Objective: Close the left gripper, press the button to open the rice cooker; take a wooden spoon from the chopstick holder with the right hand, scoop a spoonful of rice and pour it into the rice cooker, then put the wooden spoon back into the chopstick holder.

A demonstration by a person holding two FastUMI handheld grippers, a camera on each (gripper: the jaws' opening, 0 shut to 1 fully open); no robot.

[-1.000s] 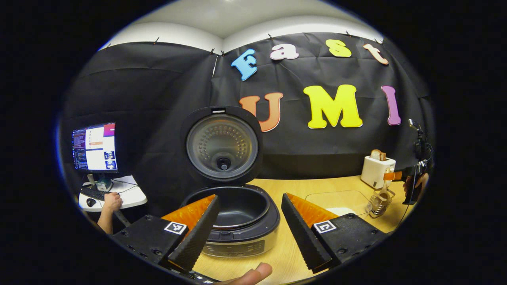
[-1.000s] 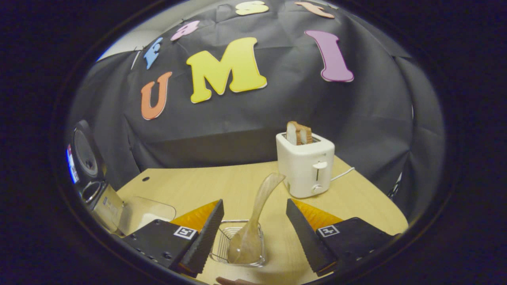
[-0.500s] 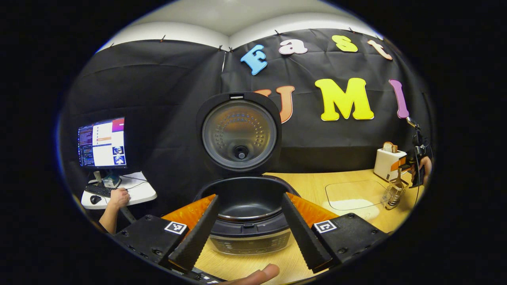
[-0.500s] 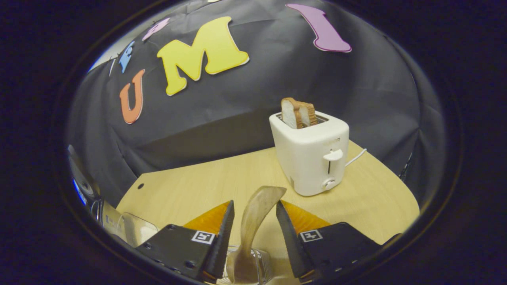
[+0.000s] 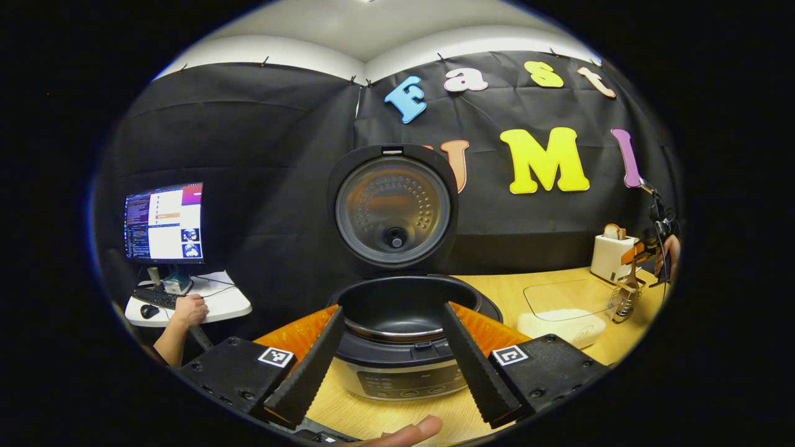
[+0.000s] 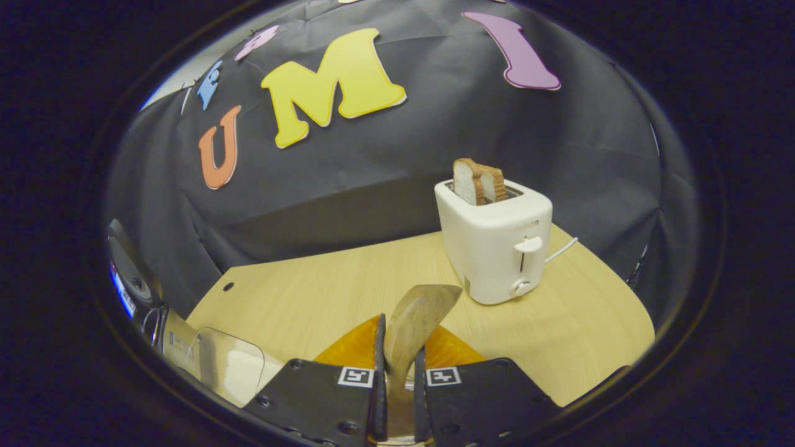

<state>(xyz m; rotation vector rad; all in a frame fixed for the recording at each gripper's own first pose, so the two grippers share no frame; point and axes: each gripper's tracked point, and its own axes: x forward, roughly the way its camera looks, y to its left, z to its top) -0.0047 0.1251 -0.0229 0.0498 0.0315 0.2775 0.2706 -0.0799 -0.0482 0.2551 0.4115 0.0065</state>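
Spoon point(image 6: 415, 323): light, stiff, smooth wood; handle upright between the fingers, bowl below in the holder point(image 5: 623, 299).
Right gripper point(image 6: 397, 379): clamped on the handle; judged a good spot.
Left gripper point(image 5: 390, 360): spread apart, before the open cooker point(image 5: 407, 338).

The left gripper point(image 5: 391, 360) is held level with its fingers spread wide apart, a fingertip point(image 5: 413, 429) of the holding hand showing beneath it. The right gripper point(image 6: 397, 379) has its fingers drawn nearly together, apparently pinching something between them.
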